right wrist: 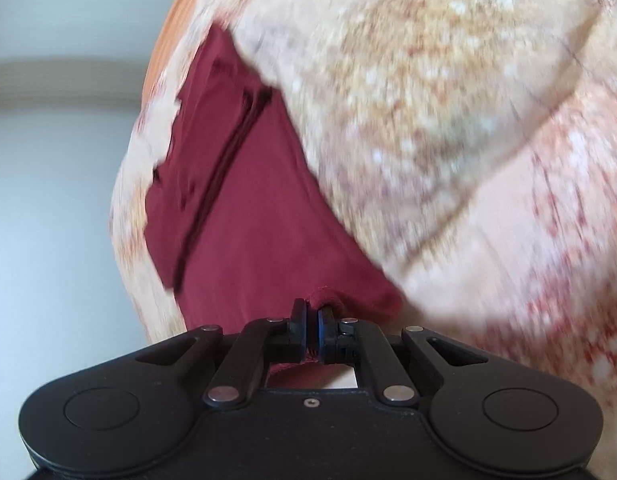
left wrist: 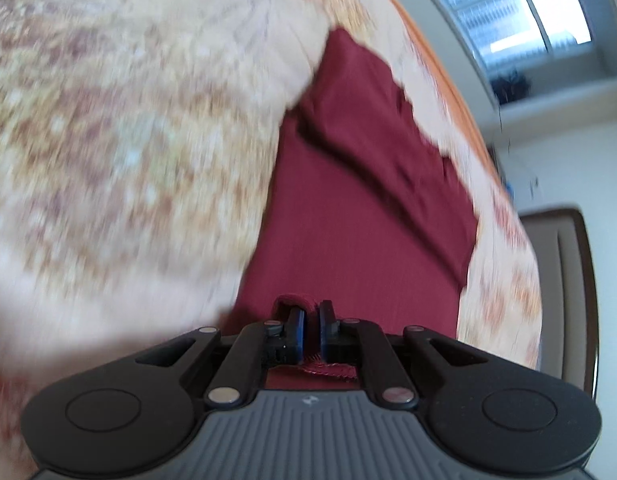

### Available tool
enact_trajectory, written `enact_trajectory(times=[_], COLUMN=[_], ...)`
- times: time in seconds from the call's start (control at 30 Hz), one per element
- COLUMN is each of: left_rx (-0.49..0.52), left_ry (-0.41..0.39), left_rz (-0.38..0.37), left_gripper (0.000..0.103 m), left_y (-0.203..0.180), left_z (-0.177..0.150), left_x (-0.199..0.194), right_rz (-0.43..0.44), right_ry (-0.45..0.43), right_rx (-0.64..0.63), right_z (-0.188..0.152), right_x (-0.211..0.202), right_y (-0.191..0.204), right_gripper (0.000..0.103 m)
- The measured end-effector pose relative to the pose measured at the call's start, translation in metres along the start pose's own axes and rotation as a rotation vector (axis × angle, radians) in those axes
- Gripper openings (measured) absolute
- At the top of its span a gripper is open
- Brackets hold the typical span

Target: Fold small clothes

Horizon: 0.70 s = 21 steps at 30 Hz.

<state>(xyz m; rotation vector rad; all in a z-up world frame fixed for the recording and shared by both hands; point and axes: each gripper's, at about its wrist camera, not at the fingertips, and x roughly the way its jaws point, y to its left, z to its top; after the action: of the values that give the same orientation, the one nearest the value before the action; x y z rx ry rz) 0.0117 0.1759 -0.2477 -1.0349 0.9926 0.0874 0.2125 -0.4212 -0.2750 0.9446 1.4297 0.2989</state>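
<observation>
Soft daylight from a bright window [left wrist: 520, 12] fills both fisheye views; the patterned cloth [left wrist: 108, 140] smears with motion blur, edges curve strongly, and corners fall black; shadows stay faint.

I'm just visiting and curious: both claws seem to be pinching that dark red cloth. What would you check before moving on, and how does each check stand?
1. Left gripper shut on the red garment: ok.
2. Right gripper shut on the garment's edge: ok.
3. Cloth caught well between the pads, hem showing behind them: ok.
4. Garment flat and smooth: not ok, creases run across it.
5. Patterned cover free of the grip: cannot tell, too blurred.
</observation>
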Motion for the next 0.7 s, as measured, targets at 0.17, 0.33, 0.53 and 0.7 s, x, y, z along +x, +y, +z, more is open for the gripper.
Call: enact_trajectory(times=[0.17,0.33,0.53,0.7], left_rx=[-0.062,-0.04,-0.045,-0.101], left_ry=[-0.044,-0.022,-0.019,-0.11], left_rz=[0.056,0.111,0.085,0.05], left_gripper=[0.007,0.007,0.025,0.049], left_y=[-0.013,-0.022,-0.019,-0.009], left_z=[0.029,0.04,0.048,0.058], left_x=[0.043,0.065,0.058,0.038], right_rz=[-0.001,-0.017,0.004,0.062], right_ry=[-0.042,-0.055,-0.061,-0.1], right_rx=[0.039,0.023,0.063,0.063], right_z=[0.03,0.049,0.058,0.063], right_x=[0.02,0.039,0.04,0.023], right_y=[0.013,0.026,0.02,0.02], right_gripper=[0.005,0.011,0.035,0.058])
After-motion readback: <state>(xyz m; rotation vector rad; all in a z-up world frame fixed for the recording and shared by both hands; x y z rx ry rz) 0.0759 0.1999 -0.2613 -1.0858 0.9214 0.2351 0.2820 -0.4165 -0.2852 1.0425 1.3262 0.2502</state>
